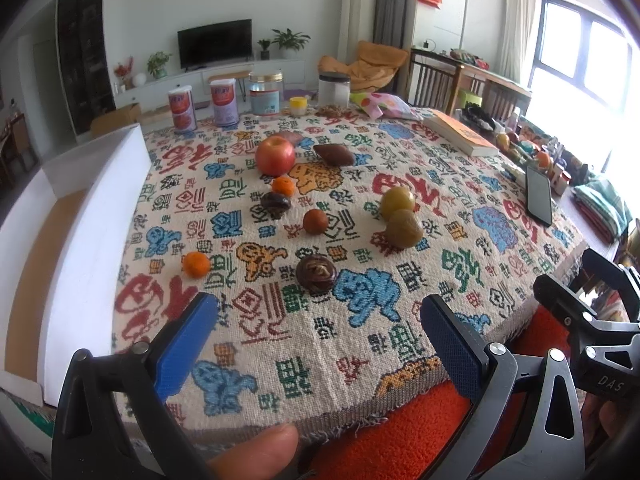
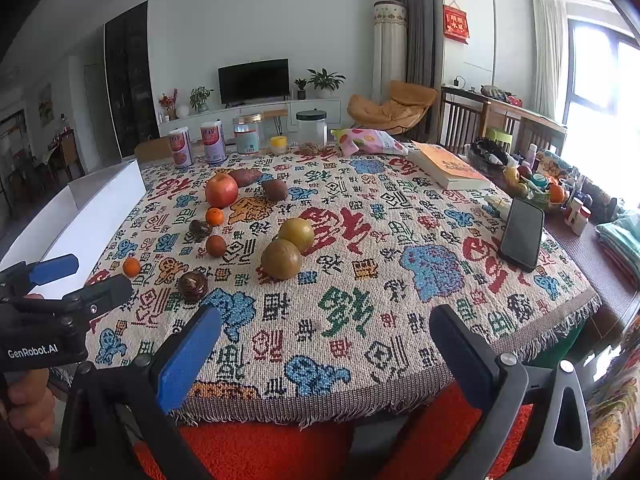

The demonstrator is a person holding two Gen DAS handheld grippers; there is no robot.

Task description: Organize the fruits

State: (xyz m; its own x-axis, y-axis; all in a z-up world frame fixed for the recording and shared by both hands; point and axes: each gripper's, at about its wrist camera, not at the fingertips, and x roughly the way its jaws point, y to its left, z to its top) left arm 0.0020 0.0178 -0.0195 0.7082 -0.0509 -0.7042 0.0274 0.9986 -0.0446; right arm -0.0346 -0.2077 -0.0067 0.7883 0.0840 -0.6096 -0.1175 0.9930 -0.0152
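Observation:
Fruits lie scattered on a patterned tablecloth (image 1: 360, 340): a red apple (image 1: 275, 155), two small oranges (image 1: 283, 185) (image 1: 196, 264), two yellow-green round fruits (image 1: 404, 228), a brown round fruit (image 1: 315, 221), dark wrinkled fruits (image 1: 316, 272) and brown oblong ones (image 1: 334, 154). The right wrist view shows the same apple (image 2: 221, 190) and green fruits (image 2: 281, 259). My left gripper (image 1: 316, 316) hovers open at the table's front edge, nothing between its blue pads. My right gripper (image 2: 324, 332) is open too, near the front edge, empty.
A white box (image 1: 100, 216) stands at the table's left. Cans and jars (image 1: 224, 102) line the far edge, with a snack bag (image 2: 368, 140), a book (image 1: 460, 132) and a phone (image 1: 539, 196) to the right. A red seat (image 1: 400, 440) is below the front edge.

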